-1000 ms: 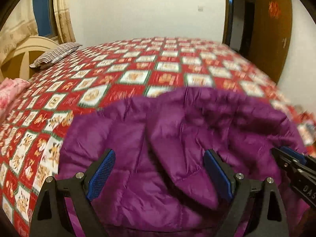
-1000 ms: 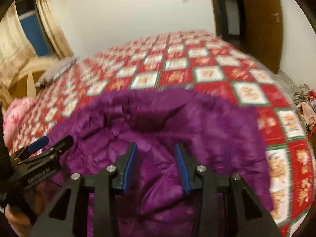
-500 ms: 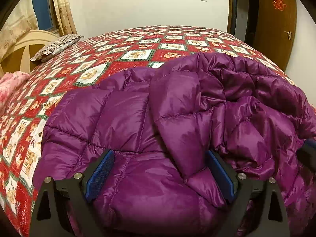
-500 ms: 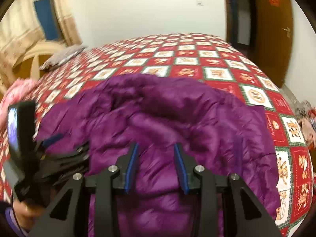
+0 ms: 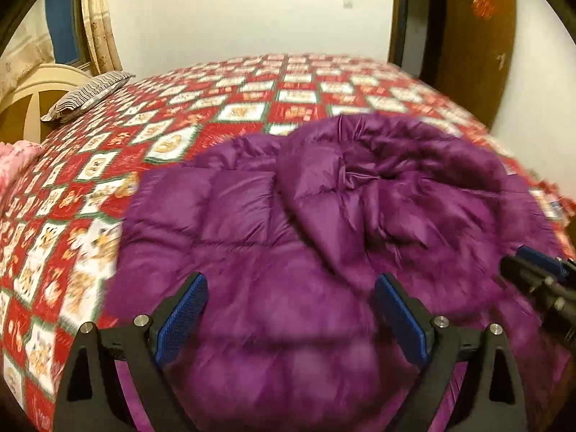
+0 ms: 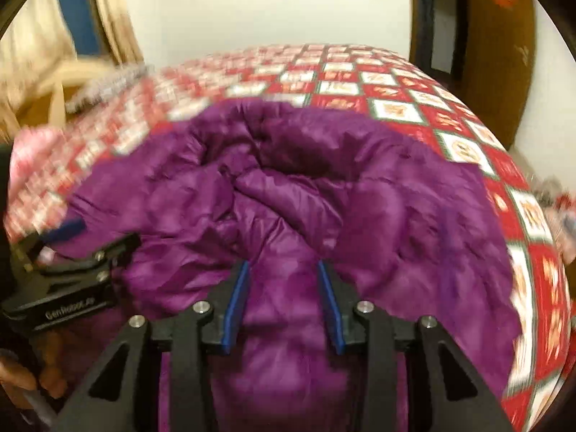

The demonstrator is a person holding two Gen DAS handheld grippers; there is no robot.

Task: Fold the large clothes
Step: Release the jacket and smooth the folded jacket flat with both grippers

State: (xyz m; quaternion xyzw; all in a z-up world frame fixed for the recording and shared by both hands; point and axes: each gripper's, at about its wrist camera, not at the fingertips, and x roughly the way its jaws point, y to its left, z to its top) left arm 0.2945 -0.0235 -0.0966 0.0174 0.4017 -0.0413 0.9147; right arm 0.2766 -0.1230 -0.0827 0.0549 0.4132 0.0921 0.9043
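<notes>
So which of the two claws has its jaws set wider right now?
The left claw: its blue pads stand far apart over the purple jacket. The right claw shows only a narrow gap.

The purple down jacket (image 5: 324,237) lies in front of me on the red and white patchwork bedspread, at the near end of the bed. It is a large, puffy, shiny garment, quilted into broad padded panels. Its left part lies fairly flat, the stitched squares showing plainly. Toward the right the fabric is bunched and crumpled into a raised mound with a dark hollow among the folds (image 6: 298,158). One padded flap lies folded over the middle, tapering to a point toward me. The near edge spills toward me, blurred.
</notes>
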